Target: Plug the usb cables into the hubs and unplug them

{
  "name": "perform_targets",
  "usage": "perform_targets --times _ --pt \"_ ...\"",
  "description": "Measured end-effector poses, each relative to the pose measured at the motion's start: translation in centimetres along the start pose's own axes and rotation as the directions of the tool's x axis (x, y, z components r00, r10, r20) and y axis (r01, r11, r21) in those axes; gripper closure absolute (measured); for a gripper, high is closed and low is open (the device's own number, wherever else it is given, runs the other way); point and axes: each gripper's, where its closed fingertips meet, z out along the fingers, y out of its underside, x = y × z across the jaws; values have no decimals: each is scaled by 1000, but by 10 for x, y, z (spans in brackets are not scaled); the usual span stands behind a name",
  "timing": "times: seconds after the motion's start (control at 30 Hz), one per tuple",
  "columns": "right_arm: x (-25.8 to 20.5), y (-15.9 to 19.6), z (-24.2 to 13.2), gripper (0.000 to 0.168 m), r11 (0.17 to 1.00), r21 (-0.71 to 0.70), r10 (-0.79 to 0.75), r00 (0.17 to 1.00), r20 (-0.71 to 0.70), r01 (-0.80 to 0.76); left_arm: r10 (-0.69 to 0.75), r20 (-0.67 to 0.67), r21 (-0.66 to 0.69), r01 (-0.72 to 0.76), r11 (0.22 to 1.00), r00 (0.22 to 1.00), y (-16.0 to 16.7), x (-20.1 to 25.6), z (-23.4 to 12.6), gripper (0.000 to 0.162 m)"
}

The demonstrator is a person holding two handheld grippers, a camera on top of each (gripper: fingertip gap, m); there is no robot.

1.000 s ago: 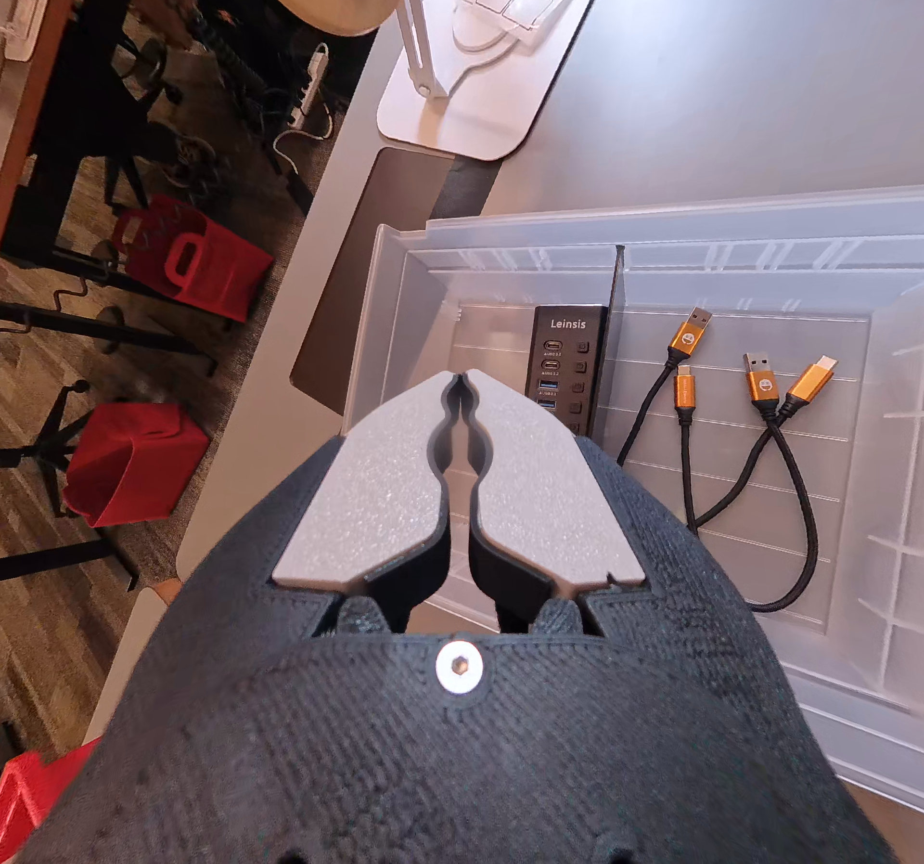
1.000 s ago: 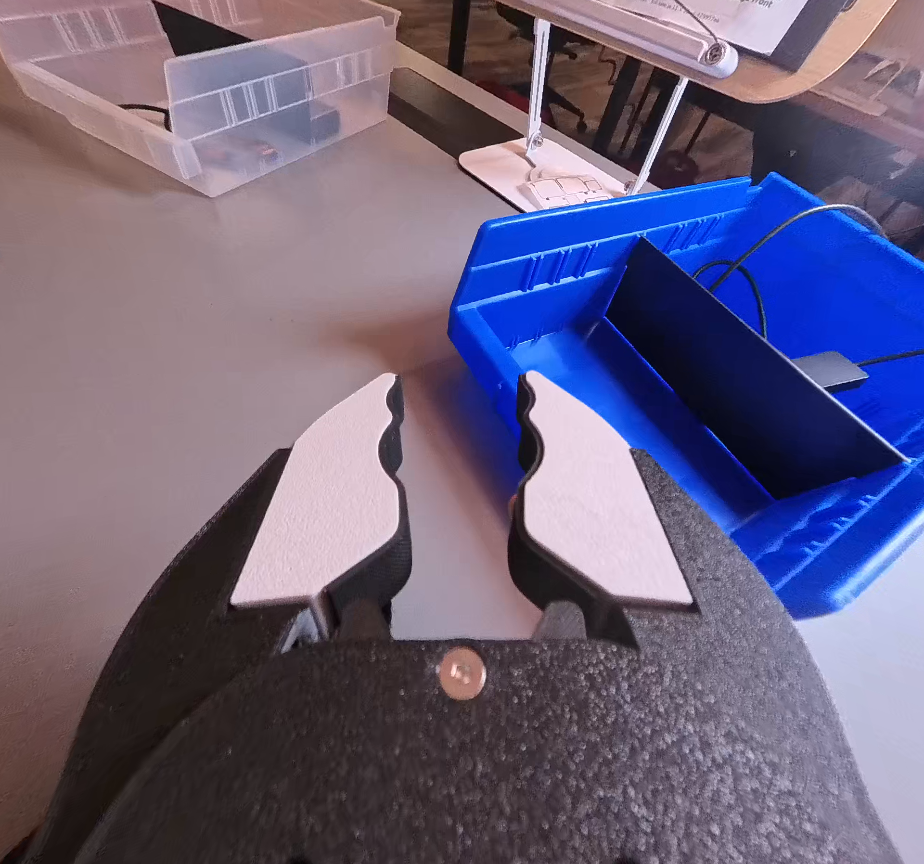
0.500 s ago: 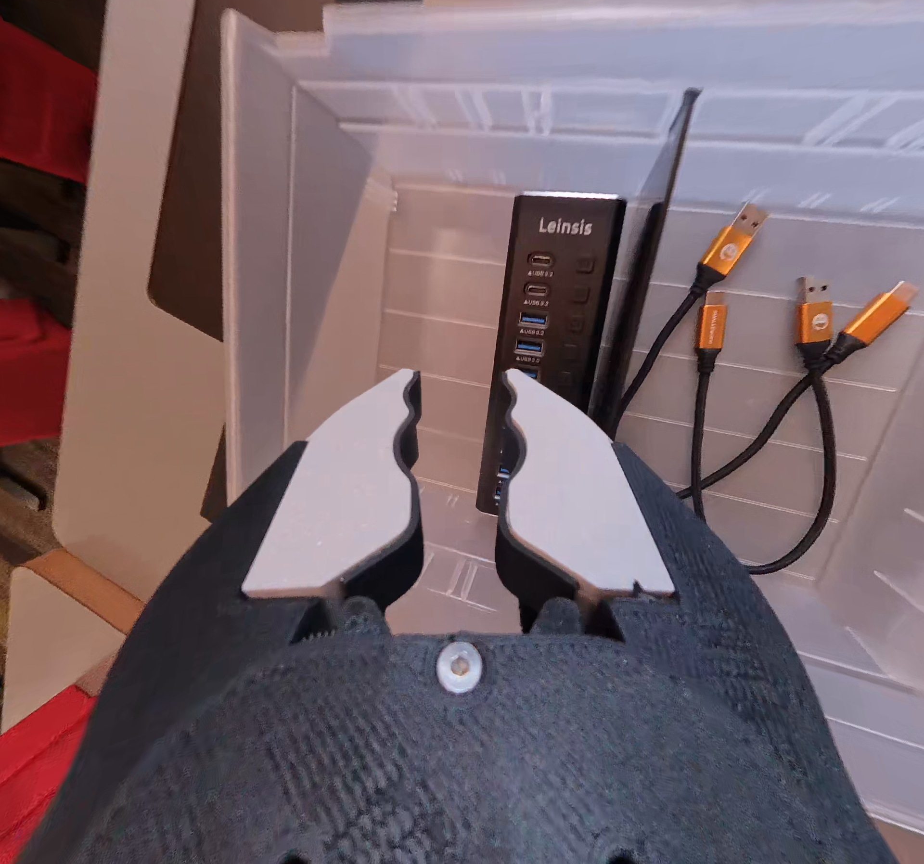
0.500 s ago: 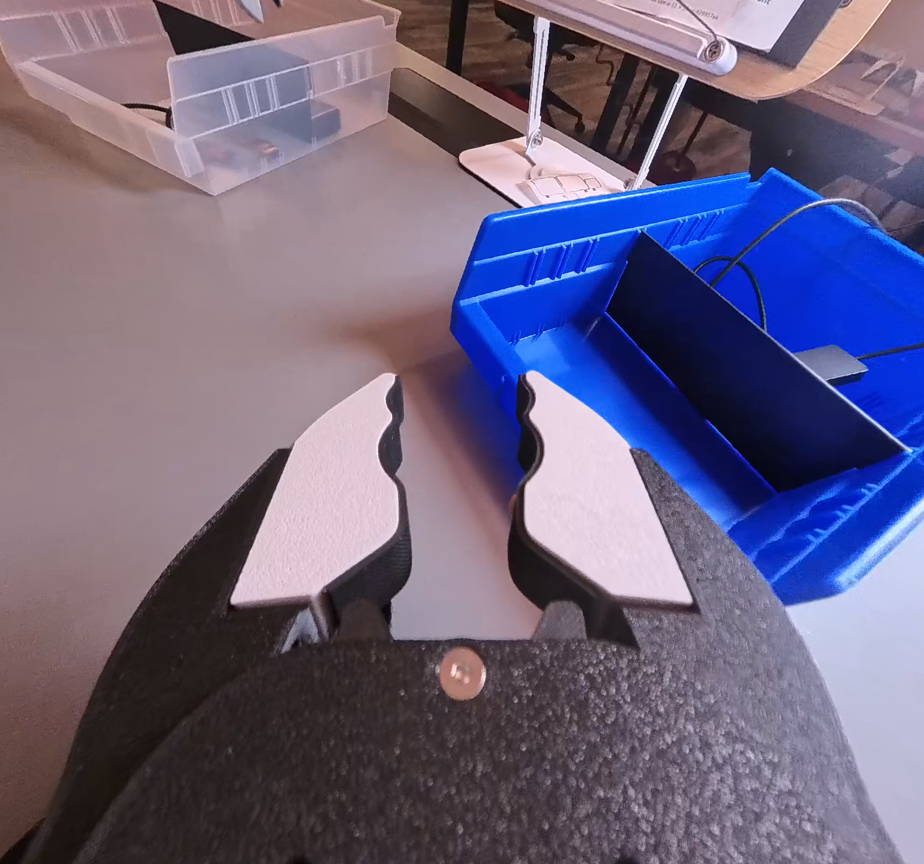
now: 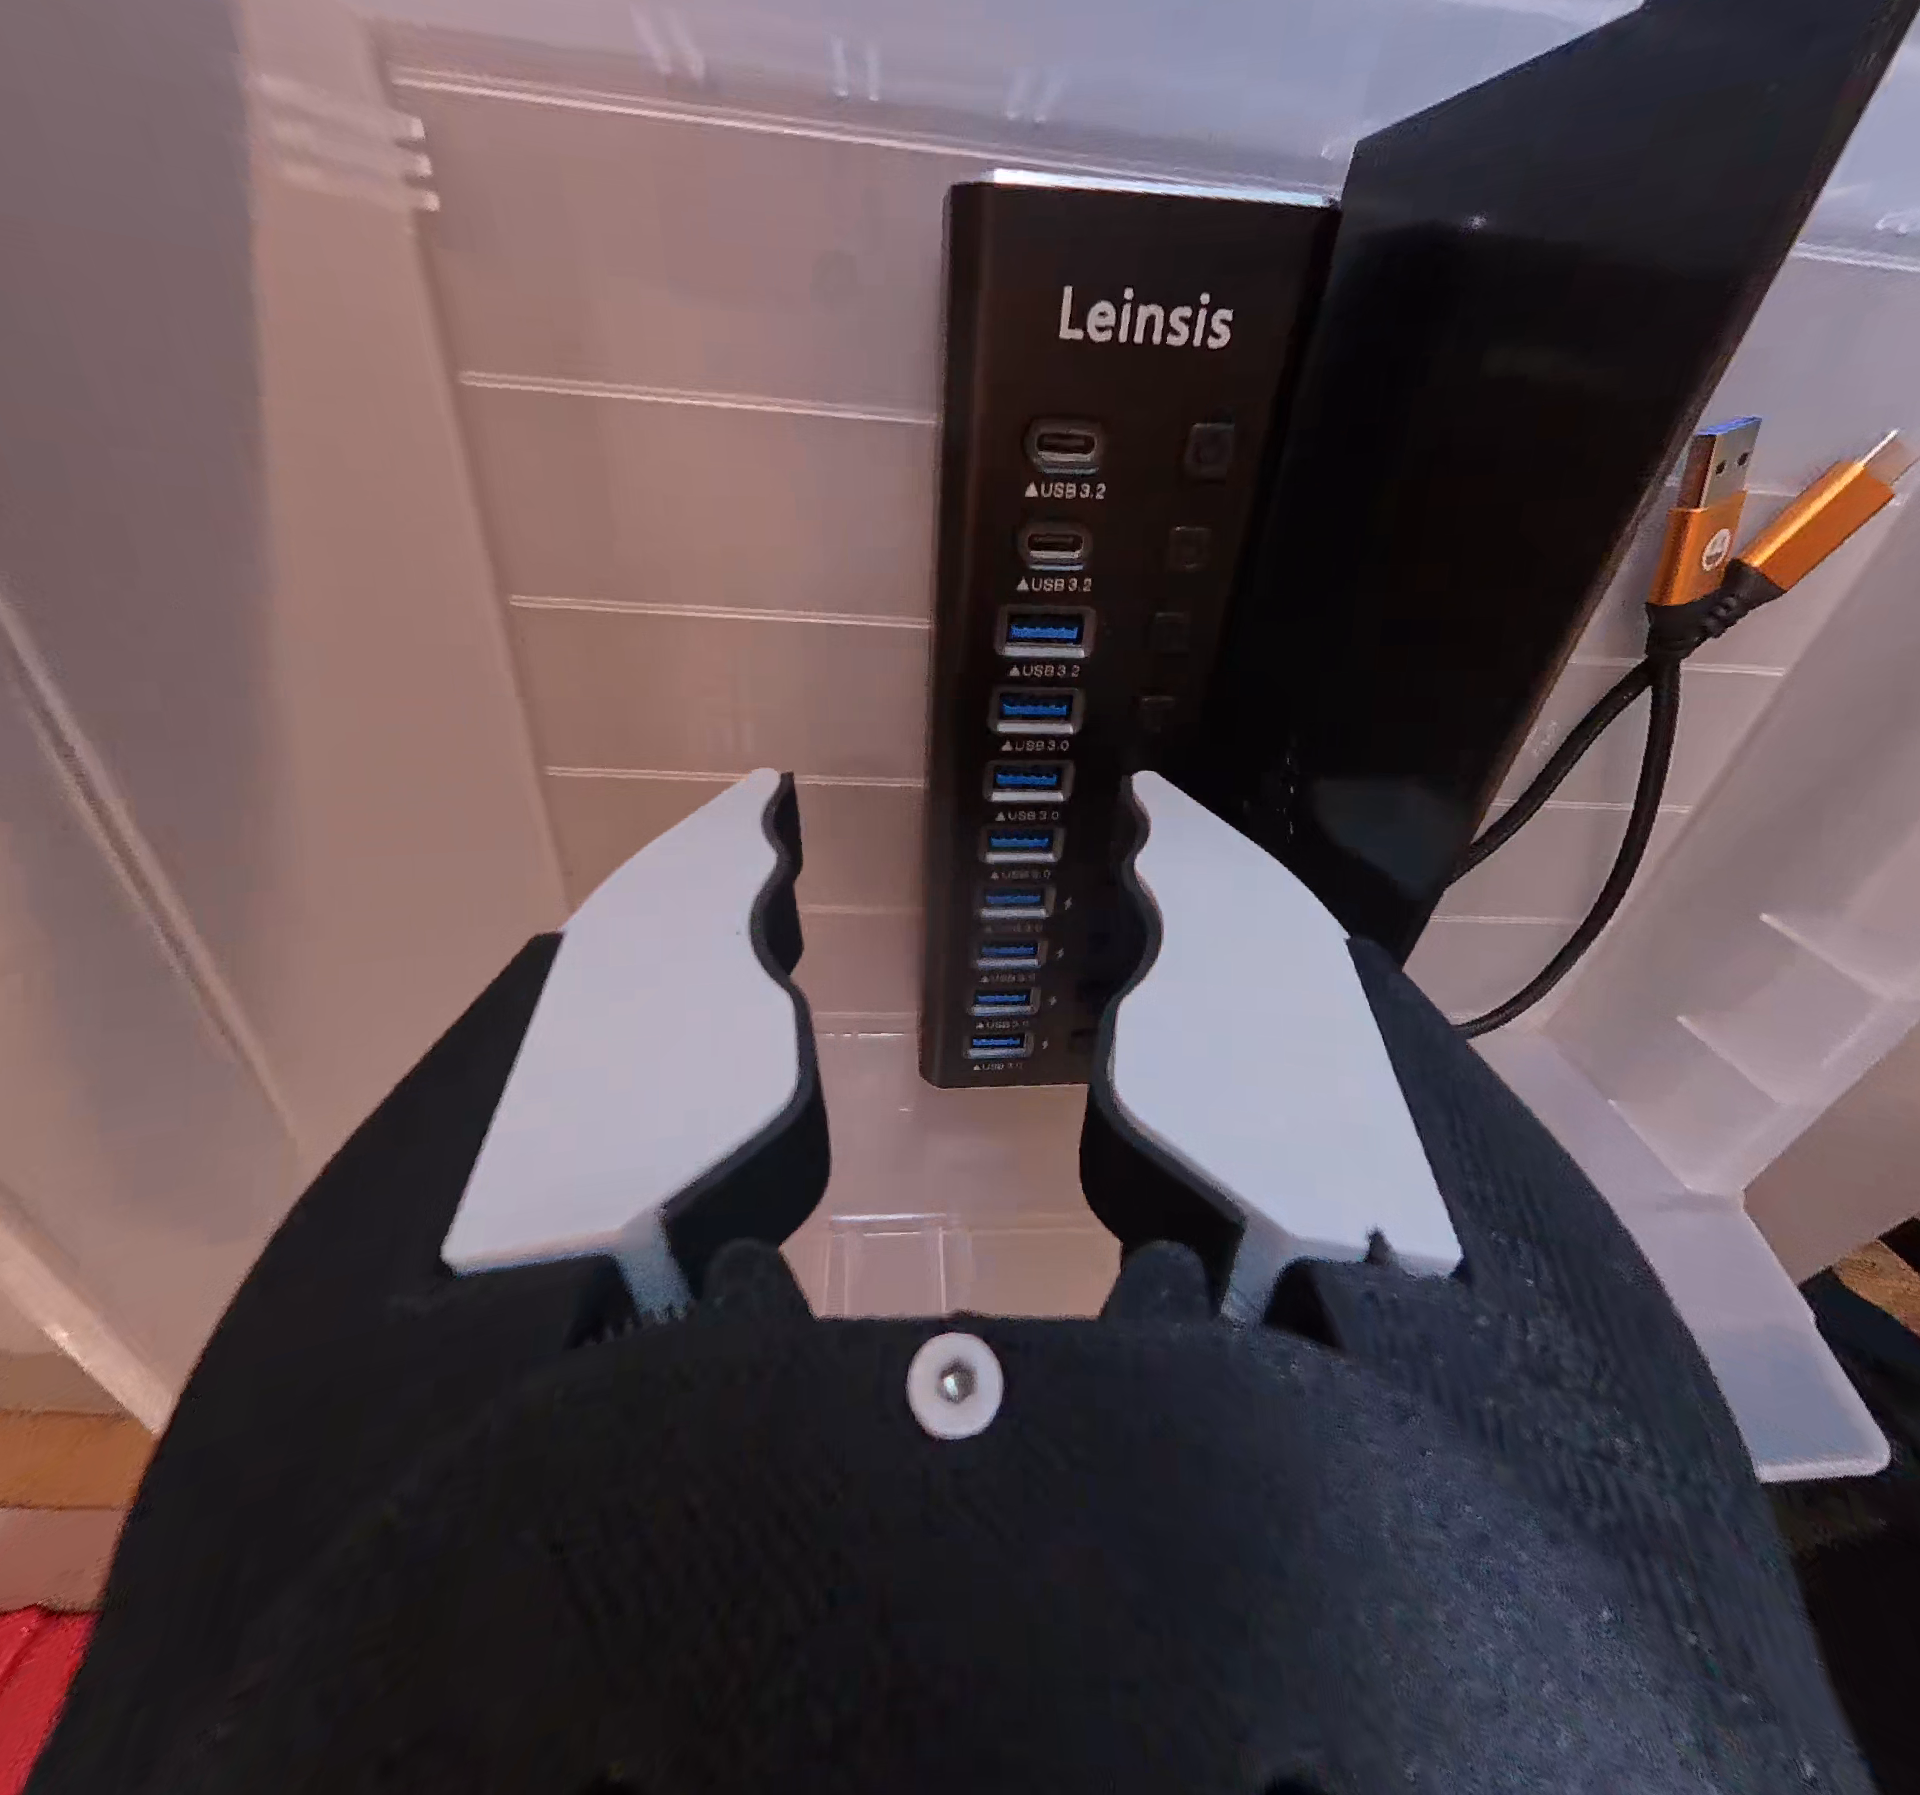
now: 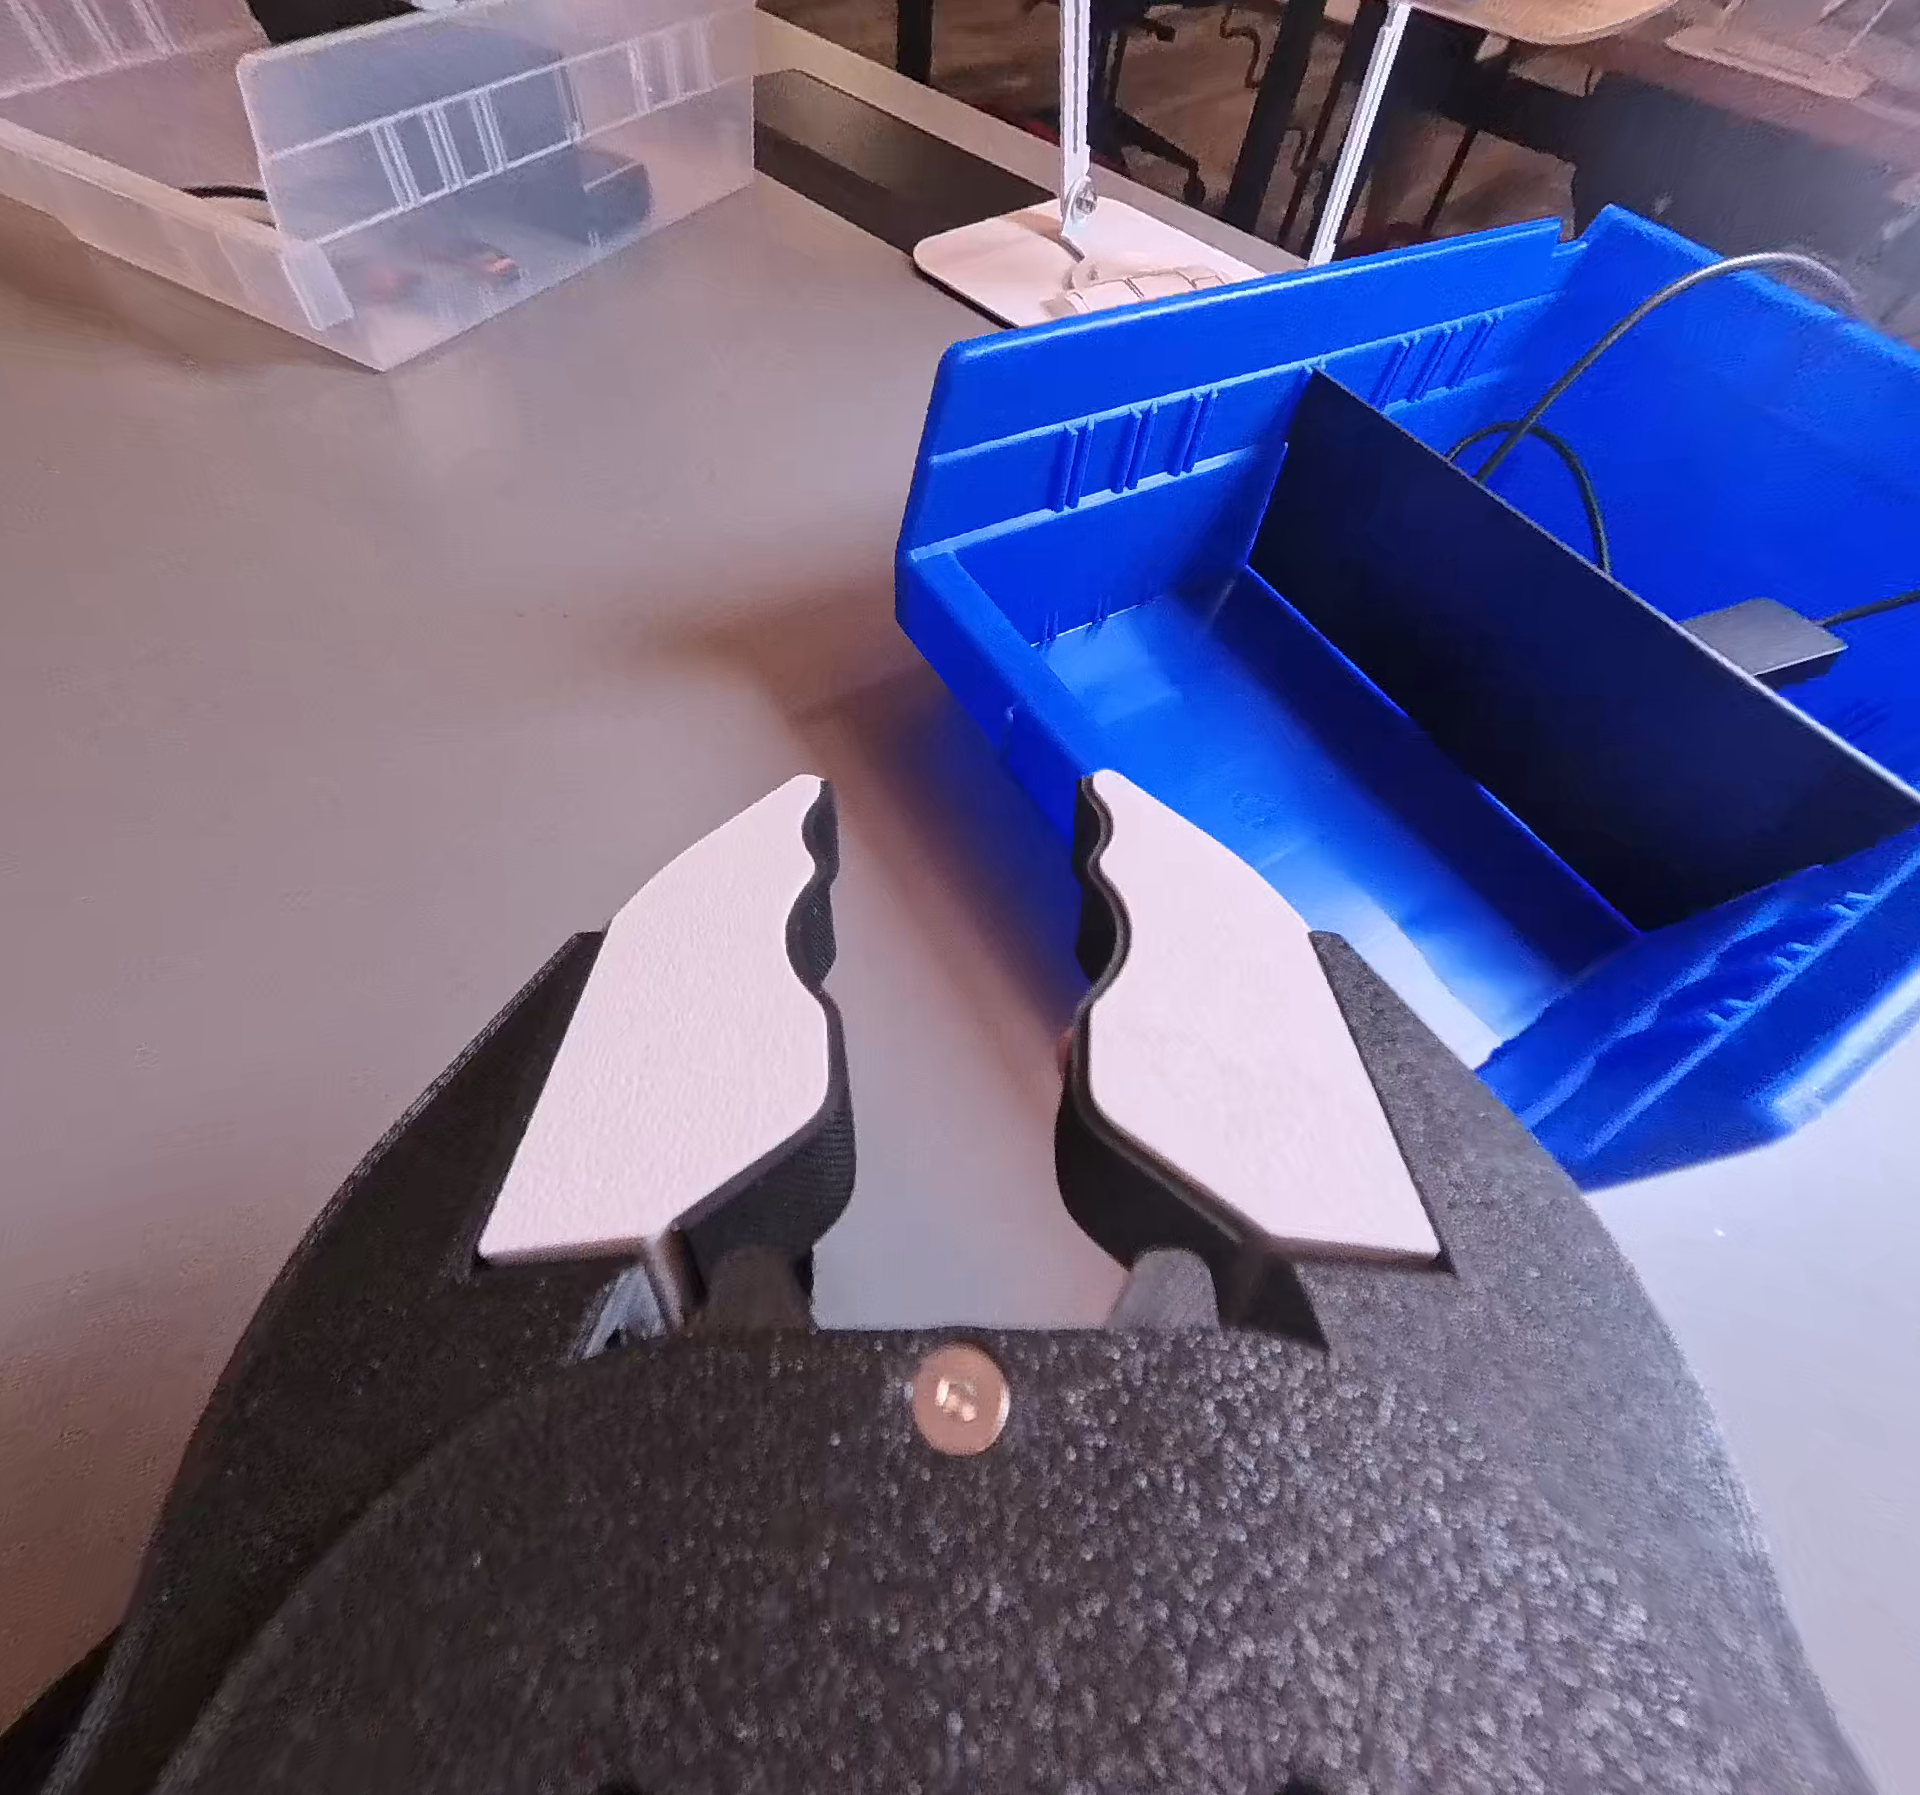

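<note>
A: Where's the hub from the left tongs?

B: Straight ahead in the clear bin, centre of frame, long axis running up the picture, near end between the parted fingers.

A: The cables?

B: Right edge, beyond the black divider.

A: Right tongs?

B: Apart, empty, over the worktop, well away. Left is nearer.

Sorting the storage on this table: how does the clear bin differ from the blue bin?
The clear bin is translucent, showing its contents through the wall; the blue bin is opaque. The clear bin holds a black hub and orange-plugged cables; the blue bin's near compartment is empty, with a flat black device behind. Both have a black divider.
</note>
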Motion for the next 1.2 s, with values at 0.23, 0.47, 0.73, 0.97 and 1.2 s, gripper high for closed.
perform_targets --times 0.23,0.47,0.73,0.97,1.2 --pt "-2 5 7 124 1000 -7 8 1000 18 -8 46 -15 -16 -46 999 999 -2 15 1 122" --pt "2 -1 4 124 1000 1 6 1000 10 -6 -21 -126 -17 19 1000 992 -3 26 11 89" --pt "3 1 2 124 1000 5 23 1000 12 -23 38 -41 37 -37 999 998 -6 26 6 95" --pt "1 -5 -1 124 1000 5 -11 1000 12 11 30 -25 136 -27 990 999 -5 29 1 123" --pt "5 -4 -4 124 1000 -3 -1 1000 1 1 97 68 89 -103 991 993 -4 16 -9 162"
